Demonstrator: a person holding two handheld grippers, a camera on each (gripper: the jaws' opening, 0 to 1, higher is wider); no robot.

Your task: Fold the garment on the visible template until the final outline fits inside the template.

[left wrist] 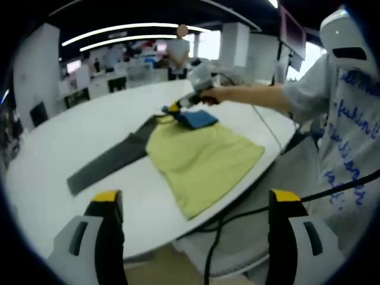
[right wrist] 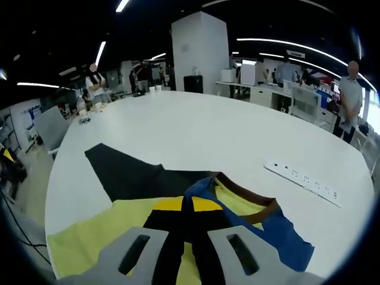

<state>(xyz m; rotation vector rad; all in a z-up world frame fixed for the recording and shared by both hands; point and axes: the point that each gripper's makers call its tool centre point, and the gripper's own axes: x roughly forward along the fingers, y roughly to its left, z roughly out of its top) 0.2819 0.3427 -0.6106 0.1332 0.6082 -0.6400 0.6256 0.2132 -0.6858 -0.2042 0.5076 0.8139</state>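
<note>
A garment lies flat on the white table (left wrist: 71,136). It has a yellow body (left wrist: 202,157), a dark grey sleeve (left wrist: 110,160) stretched out to the left, and a blue sleeve (left wrist: 199,119) folded over the top. My right gripper (left wrist: 176,107) pinches the blue fabric near the collar. In the right gripper view my right gripper (right wrist: 187,205) is shut on the blue sleeve (right wrist: 276,234), beside the brown collar (right wrist: 258,209) and the grey sleeve (right wrist: 124,172). My left gripper (left wrist: 196,202) hangs open off the table's near edge, well short of the garment and holding nothing.
A person in a grey printed shirt (left wrist: 350,136) stands at the table's right side. A black cable (left wrist: 237,217) trails below the near edge. A white power strip (right wrist: 303,175) lies on the table beyond the garment. Other people and desks stand far behind.
</note>
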